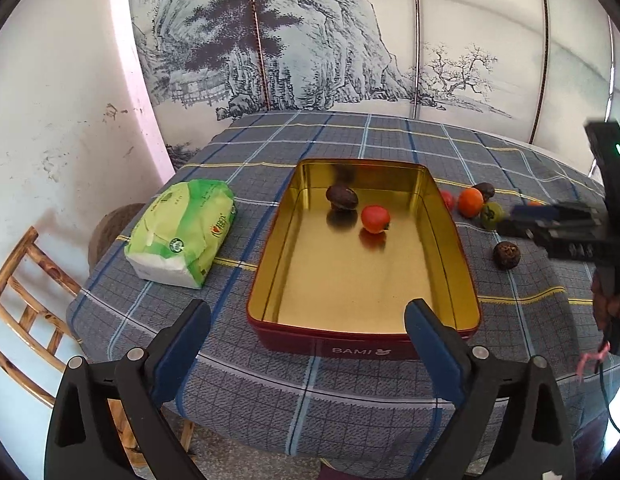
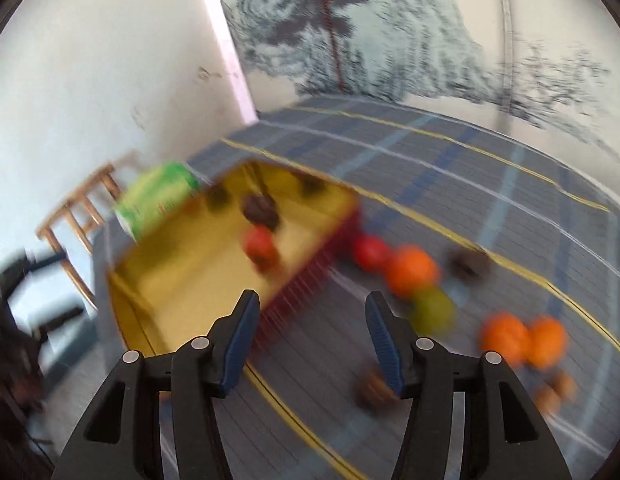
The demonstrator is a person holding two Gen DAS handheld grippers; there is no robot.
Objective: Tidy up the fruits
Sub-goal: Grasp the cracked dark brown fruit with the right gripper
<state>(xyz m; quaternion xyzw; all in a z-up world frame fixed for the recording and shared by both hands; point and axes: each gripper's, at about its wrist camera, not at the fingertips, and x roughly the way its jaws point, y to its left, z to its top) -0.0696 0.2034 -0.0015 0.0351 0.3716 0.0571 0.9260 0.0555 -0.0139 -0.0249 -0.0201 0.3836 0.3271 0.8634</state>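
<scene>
From your left wrist view, your left tool [image 1: 305, 316] stands wide with nothing between its pads, poised over the near rim of the gold-lined tin [image 1: 458, 240], which sits on the bench [image 1: 269, 392] under a checked cloth. Inside the tin lie a dark brown fruit [image 1: 342, 197] and a red fruit [image 1: 375, 219], close together toward the far end. To the right of the tin, on the cloth, you have more fruit: a red one [image 1: 448, 200] just beside the tin wall, an orange one [image 1: 470, 202], a dark one [image 1: 485, 190] behind it, a green one [image 1: 491, 216] and a brown wrinkled one [image 1: 507, 255] nearer to you. A green tissue pack [image 1: 181, 232] lies left of the tin. Your right tool [image 1: 522, 220] shows at the right edge (blurred), above the loose fruit.

From your right wrist view, everything smears. Your right tool [image 2: 310, 340] stands partly apart, empty, over the cloth beside the tin [image 2: 149, 300]. Ahead of it lie a red fruit [image 2: 370, 252], an orange one [image 2: 414, 270], a green one [image 2: 434, 310], two oranges [image 2: 524, 340] side by side, and a brown one [image 2: 374, 390] right by the right pad.
</scene>
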